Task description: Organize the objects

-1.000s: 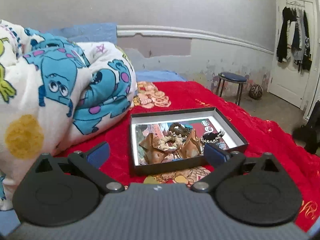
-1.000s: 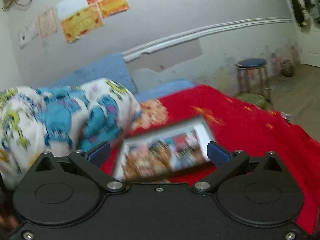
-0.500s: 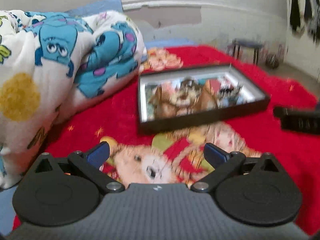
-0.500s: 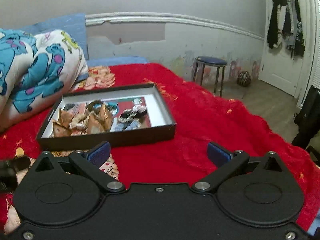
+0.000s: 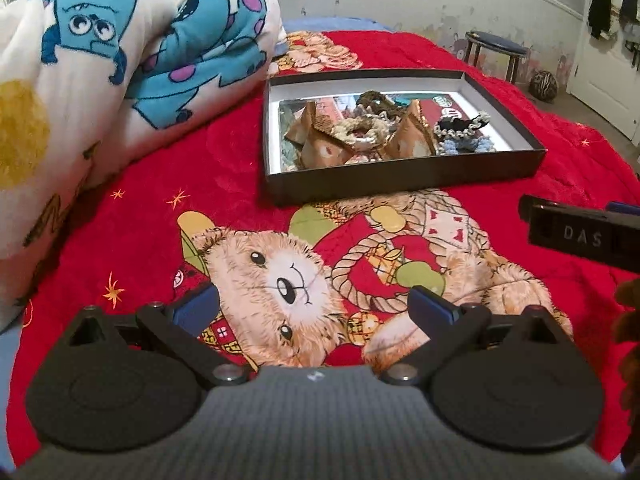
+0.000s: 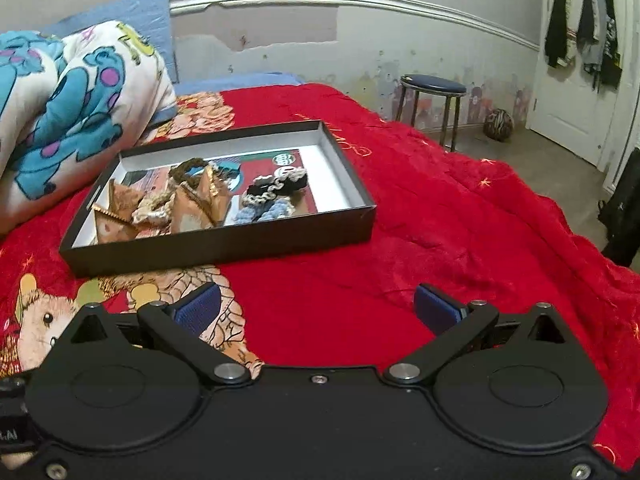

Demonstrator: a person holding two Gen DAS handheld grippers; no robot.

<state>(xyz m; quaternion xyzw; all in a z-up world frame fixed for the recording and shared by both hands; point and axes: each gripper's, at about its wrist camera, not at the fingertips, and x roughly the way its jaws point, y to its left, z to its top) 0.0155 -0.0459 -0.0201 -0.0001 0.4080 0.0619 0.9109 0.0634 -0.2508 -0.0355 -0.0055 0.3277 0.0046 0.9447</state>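
So the shallow black box [image 6: 224, 240] sits on the red bed cover [image 6: 420, 208], lid off, and all the small stuff I can see is already in it: a couple of brown folded paper bits [image 6: 192, 204], a beige knitted scrunchie-type thing [image 6: 154, 206], a black-and-white one [image 6: 276, 188] and a light blue one [image 6: 264, 213]. They're heaped toward the box's left and middle, not really sorted. Nothing loose on the cover around the box that I can spot.

Both tools are hanging back over the bed, short of the box. Left tool [image 5: 316, 308] is spread wide with nothing in it, and so is the right tool [image 6: 318, 306].

Honestly it fits either a pile waiting to be sorted out, or everything gathered in and done. Can't call it from this.
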